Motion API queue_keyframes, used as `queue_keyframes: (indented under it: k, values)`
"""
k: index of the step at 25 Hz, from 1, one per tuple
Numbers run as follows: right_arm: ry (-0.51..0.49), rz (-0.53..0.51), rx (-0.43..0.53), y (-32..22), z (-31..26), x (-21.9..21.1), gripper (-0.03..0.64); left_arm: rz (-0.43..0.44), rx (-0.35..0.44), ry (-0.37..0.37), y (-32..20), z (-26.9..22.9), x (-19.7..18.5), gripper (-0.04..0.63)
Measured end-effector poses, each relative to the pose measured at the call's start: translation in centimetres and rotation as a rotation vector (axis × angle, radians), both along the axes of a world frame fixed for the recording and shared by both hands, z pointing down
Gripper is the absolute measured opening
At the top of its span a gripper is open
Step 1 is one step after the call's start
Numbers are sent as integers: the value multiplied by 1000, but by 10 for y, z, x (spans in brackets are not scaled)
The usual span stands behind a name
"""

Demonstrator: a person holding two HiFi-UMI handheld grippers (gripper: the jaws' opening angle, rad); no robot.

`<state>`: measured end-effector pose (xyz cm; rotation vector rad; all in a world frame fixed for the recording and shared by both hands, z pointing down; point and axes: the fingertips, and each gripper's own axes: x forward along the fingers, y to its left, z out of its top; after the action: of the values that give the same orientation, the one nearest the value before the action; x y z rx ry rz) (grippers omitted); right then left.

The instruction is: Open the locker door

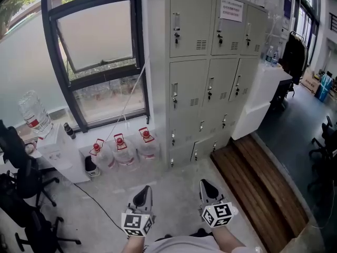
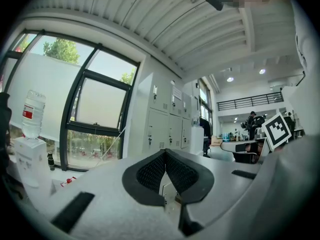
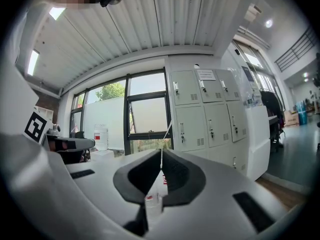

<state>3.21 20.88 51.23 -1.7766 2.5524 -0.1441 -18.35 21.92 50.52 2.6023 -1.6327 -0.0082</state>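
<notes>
Grey concrete floor (image 1: 174,181) fronts a pale grey metal locker bank (image 1: 210,73), doors shut; left gripper (image 1: 144,193) and right gripper (image 1: 206,186) both closed, empty.

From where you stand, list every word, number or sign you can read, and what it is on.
Nothing is legible.
Paper notice on a top locker door: print too small.
Red label on the water bottle: blurred.
Cubes on left gripper and right gripper: marker patterns only, no words.
</notes>
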Motion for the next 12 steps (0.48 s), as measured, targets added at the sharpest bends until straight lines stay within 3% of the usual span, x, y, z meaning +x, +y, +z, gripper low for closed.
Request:
queue_keyframes:
  k: [12]
  values:
    - [-5, 28, -17, -37, 11, 12, 15, 13, -19, -15, -47, 9, 1, 5]
